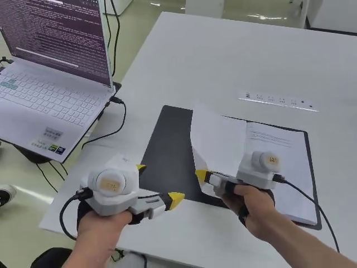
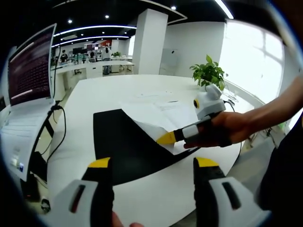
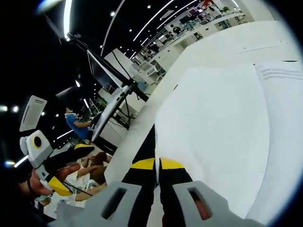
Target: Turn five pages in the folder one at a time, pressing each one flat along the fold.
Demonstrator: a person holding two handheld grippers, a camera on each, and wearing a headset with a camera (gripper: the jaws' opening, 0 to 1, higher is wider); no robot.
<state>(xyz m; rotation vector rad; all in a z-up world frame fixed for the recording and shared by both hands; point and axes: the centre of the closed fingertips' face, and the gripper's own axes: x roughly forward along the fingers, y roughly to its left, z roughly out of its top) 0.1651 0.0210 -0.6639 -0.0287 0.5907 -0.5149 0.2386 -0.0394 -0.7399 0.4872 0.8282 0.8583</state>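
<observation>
In the head view, the black folder (image 1: 167, 151) lies open at the centre of the white table (image 1: 223, 56). It holds a printed sheet (image 1: 281, 156) on its right half, and one page (image 1: 217, 139) stands lifted above the fold. My right gripper (image 1: 202, 176) pinches that page's lower left corner. My left gripper (image 1: 158, 181) sits at lower left with its yellow tips spread, holding nothing. The sheet's print is too small to read, as are the lines on the laptop (image 1: 50, 84) screen at upper left and the stickers on its palm rest. In the left gripper view, my own jaws rise wide apart at the bottom. The folder's dark cover lies in mid-frame, with the right gripper clamping the white page at centre right and a potted plant (image 2: 208, 73) behind it. In the right gripper view, the jaws are pressed together on the page's edge at bottom centre. A block of print shows at upper right, unreadable, and the left gripper is at lower left.
</observation>
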